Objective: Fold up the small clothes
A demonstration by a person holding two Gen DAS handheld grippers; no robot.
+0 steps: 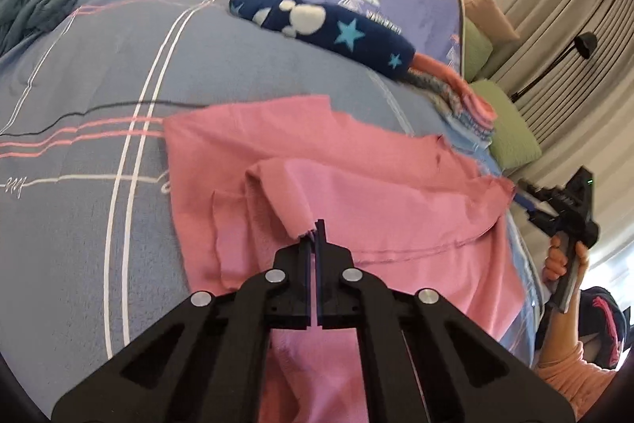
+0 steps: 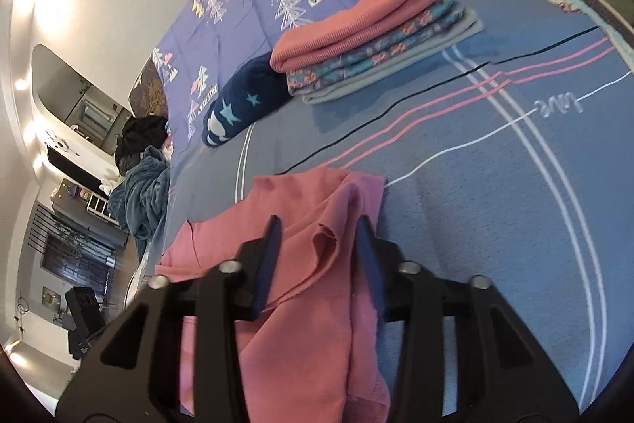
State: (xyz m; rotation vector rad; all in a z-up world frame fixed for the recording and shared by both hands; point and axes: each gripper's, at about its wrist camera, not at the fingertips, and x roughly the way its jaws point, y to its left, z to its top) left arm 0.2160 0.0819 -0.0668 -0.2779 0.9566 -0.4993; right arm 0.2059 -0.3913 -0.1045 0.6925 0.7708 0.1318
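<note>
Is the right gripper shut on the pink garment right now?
No. In the right wrist view the right gripper is open, the pink garment lying loose between its spread fingers.

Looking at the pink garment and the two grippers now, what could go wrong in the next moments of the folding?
1. The left gripper pinches only a small rolled tip of the pink garment; I think the cloth could slip out when lifted.
2. The right gripper is open around a bunched edge; closing there may catch several layers and fold in a crease.
3. The folded stack and the navy star garment lie nearby; a wide swing might disturb them.
</note>
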